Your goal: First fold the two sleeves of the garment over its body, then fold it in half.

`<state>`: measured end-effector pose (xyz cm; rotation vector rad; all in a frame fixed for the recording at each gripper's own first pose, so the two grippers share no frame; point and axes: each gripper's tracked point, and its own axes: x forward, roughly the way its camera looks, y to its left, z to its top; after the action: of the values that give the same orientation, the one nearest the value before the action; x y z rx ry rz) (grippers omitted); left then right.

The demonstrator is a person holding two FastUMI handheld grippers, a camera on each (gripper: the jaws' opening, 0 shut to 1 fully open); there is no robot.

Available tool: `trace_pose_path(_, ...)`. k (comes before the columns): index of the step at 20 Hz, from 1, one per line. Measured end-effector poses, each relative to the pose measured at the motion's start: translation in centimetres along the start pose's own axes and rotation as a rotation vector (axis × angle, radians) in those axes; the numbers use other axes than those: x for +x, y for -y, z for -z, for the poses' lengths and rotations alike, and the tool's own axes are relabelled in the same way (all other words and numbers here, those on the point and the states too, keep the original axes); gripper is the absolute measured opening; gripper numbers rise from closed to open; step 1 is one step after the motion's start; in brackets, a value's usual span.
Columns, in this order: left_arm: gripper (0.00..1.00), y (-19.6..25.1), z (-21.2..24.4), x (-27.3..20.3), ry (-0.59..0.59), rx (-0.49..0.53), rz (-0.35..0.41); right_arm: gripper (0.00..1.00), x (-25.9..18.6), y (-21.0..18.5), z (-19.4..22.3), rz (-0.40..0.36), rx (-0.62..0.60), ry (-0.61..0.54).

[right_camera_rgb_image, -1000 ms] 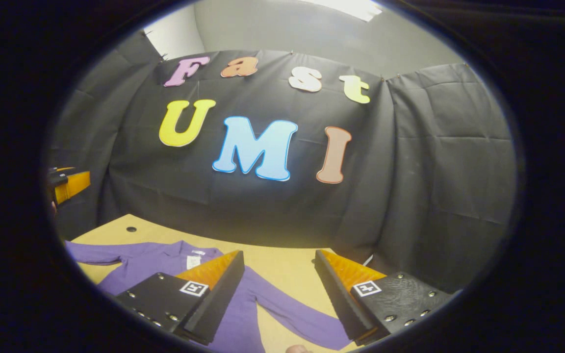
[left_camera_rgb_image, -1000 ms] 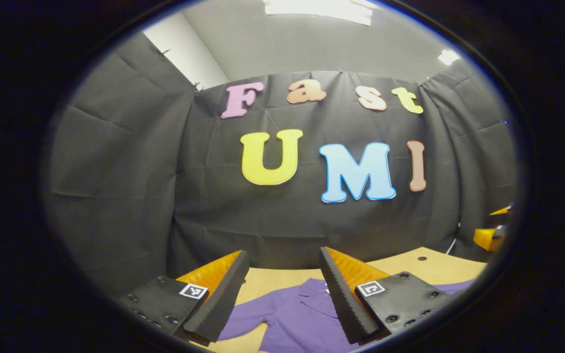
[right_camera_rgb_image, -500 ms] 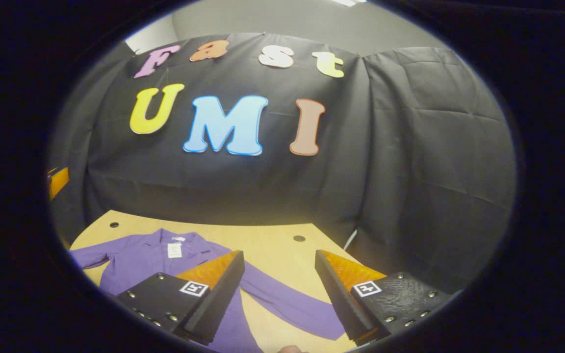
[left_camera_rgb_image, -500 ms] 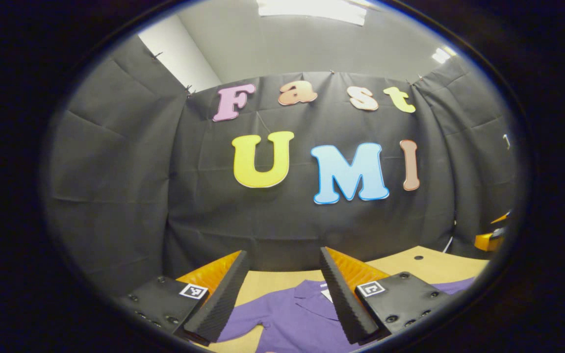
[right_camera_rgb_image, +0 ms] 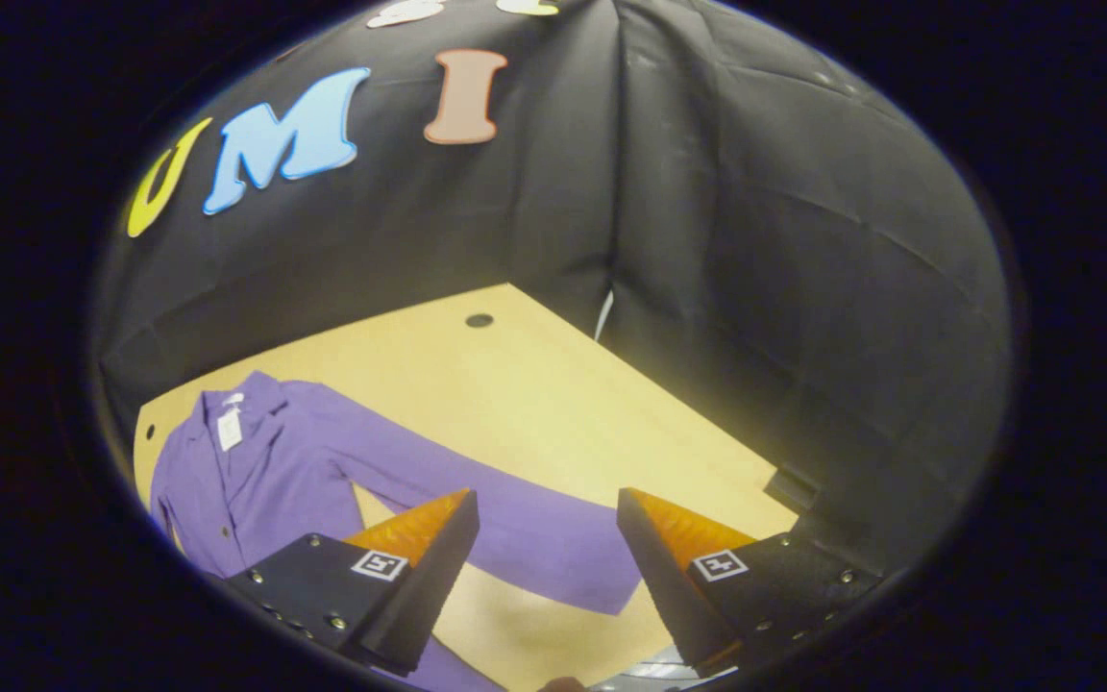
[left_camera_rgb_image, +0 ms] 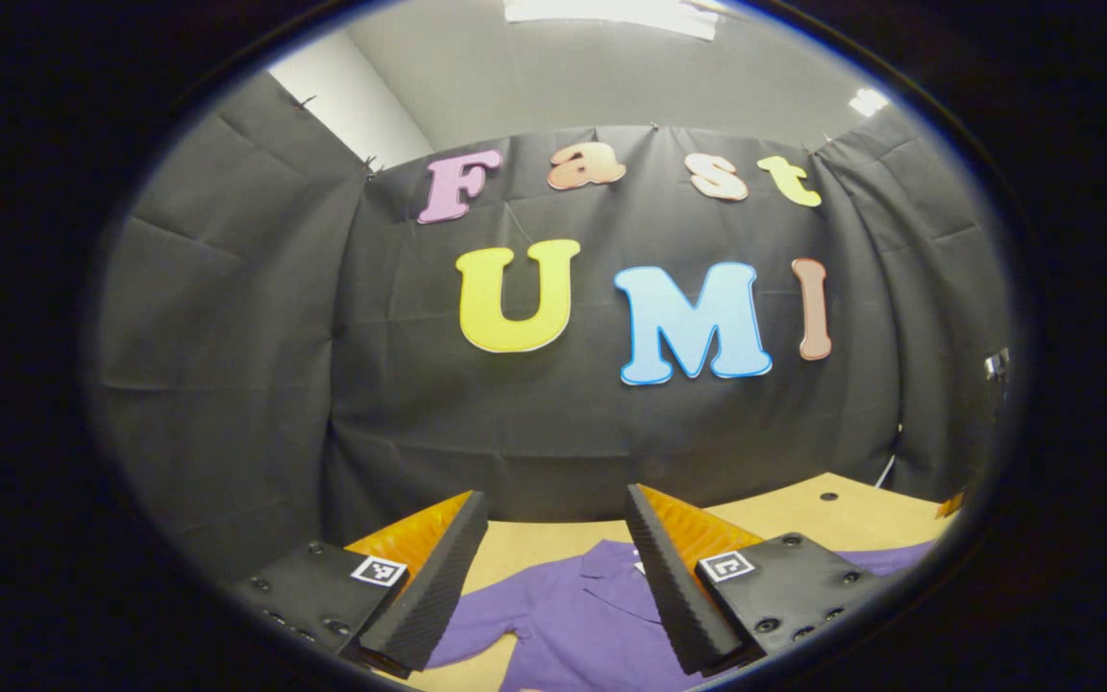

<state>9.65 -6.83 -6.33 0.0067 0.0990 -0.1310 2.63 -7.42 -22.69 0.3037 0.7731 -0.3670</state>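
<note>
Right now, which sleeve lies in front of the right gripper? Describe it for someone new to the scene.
On the tan table lies a purple garment. Its long sleeve runs flat from the shoulder toward the open right gripper, the cuff ending between the fingers, away from the collar's white tag.

Left gripper (left_camera_rgb_image: 553,577): black ribbed finger pads, orange backing. Right gripper (right_camera_rgb_image: 544,567): same build. Black screwed plates carry square black-white markers.

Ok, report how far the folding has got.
Nothing is folded. The purple shirt lies flat on the table, its sleeve stretched out to the side. In hand: the right gripper, jaws open, hangs over that sleeve; the left gripper is open above the collar. Both sleeve folds and the halving remain.
</note>
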Motion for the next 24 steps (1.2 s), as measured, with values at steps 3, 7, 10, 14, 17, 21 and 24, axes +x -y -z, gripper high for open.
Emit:
trace_pose_path(3,0.94,-0.3,0.9,0.4,-0.028,-0.007,-0.020,0.95,2.6,2.5,2.4,0.039,0.078,-0.118)
trace_pose_path(7,0.94,-0.4,1.8,0.8,-0.055,-0.006,-0.034,0.92,4.7,5.0,5.2,0.072,0.126,-0.243)
trace_pose_path(10,0.94,-0.3,2.0,1.3,-0.057,-0.006,-0.040,0.93,6.3,5.2,6.6,0.063,0.144,-0.320)
trace_pose_path(14,0.94,-0.9,1.9,0.8,-0.057,-0.007,-0.078,0.94,7.6,5.4,7.4,0.058,0.178,-0.376)
trace_pose_path(17,0.94,-2.1,1.6,0.4,-0.052,0.018,-0.118,0.94,8.5,5.6,8.4,0.061,0.205,-0.422)
trace_pose_path(21,0.94,-3.6,1.1,0.1,-0.042,0.050,-0.143,0.94,9.1,5.5,9.5,0.053,0.217,-0.471)
trace_pose_path(24,0.94,-4.3,1.6,0.1,-0.057,0.045,-0.149,0.94,9.3,5.3,9.5,0.066,0.229,-0.468)
